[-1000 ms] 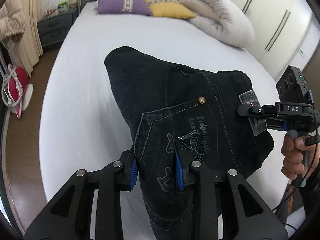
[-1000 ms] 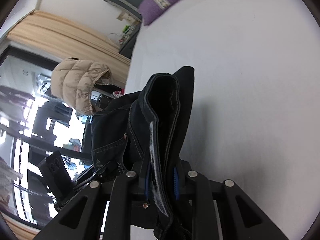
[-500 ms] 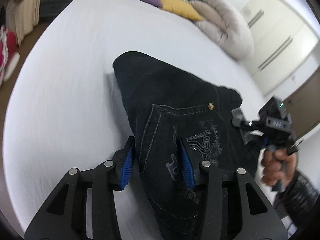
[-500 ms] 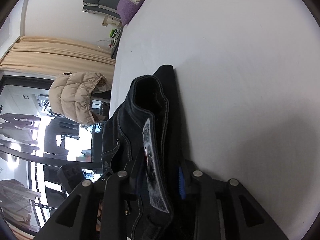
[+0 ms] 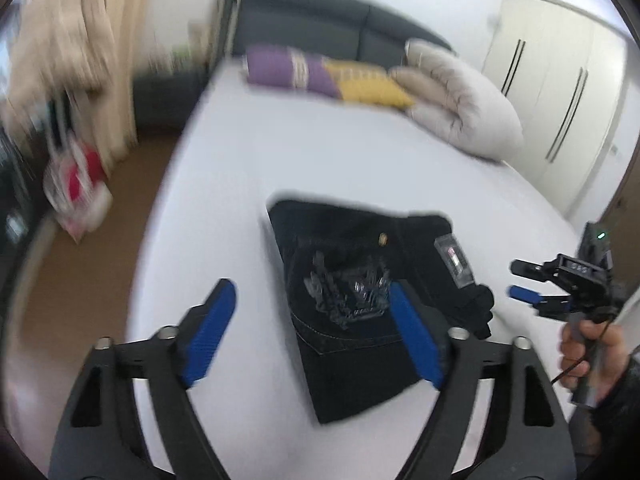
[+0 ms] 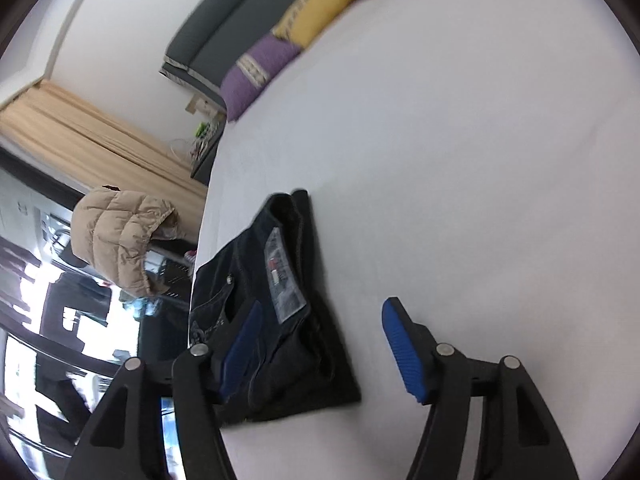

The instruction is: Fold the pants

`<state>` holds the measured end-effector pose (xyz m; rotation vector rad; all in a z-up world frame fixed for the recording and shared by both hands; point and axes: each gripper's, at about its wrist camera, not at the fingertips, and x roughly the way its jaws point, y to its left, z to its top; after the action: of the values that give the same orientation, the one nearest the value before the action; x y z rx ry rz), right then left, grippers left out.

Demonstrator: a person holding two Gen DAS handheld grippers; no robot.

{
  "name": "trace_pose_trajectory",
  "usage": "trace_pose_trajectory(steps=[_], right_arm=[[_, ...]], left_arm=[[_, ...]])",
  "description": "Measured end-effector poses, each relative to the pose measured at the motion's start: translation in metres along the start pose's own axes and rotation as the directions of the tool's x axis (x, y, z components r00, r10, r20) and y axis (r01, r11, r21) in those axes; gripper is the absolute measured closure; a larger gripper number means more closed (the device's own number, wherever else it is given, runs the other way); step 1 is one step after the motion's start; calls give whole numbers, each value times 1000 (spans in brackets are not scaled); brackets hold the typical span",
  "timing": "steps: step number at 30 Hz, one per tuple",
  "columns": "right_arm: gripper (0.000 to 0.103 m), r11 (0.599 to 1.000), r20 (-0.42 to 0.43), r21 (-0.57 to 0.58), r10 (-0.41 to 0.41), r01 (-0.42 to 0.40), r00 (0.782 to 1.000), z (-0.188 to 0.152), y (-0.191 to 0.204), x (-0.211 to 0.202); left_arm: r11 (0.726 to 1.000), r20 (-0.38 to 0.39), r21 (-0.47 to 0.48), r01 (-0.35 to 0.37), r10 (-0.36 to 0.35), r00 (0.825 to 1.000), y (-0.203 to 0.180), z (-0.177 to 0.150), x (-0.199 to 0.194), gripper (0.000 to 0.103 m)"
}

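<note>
The dark denim pants lie folded in a compact bundle on the white bed, back pocket embroidery and waist label facing up. My left gripper is open and empty, above the near end of the bundle. My right gripper is open and empty, with the bundle lying beside its left finger. The right gripper also shows in the left wrist view, to the right of the pants, held by a hand.
Purple, yellow and beige pillows lie at the head of the bed. White wardrobes stand to the right. A beige jacket hangs by the curtain, and a red bag sits on the floor left.
Both grippers have opened and let go of the pants, which now lie on the bed. Both grippers have pulled back from the bundle; the left view is motion-blurred.
</note>
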<state>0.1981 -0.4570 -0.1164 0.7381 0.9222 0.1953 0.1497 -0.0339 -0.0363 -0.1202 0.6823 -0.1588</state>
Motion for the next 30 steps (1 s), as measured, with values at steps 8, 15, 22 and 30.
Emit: trace_pose_trajectory(steps=[8,15,22,30], right_arm=[[0,958,433,-247,-24,144,901,-35,87,-128],[0,919,660,-318,36,235,751,-73,133,-214],[0,859,731,-382,56,340,680,-115,158,-258],[0,832,592,-437,-22,343,806,-135,163,-225]], left_arm=[[968,440,91,-235,172,881,-60,7,-171,0],[958,427,80,-274,216,878,-88,10,-229,0],[961,377,82,-266,217,901,-100,-8,-242,0],[956,247,41,-291,273,930,-96,-30,-205,0]])
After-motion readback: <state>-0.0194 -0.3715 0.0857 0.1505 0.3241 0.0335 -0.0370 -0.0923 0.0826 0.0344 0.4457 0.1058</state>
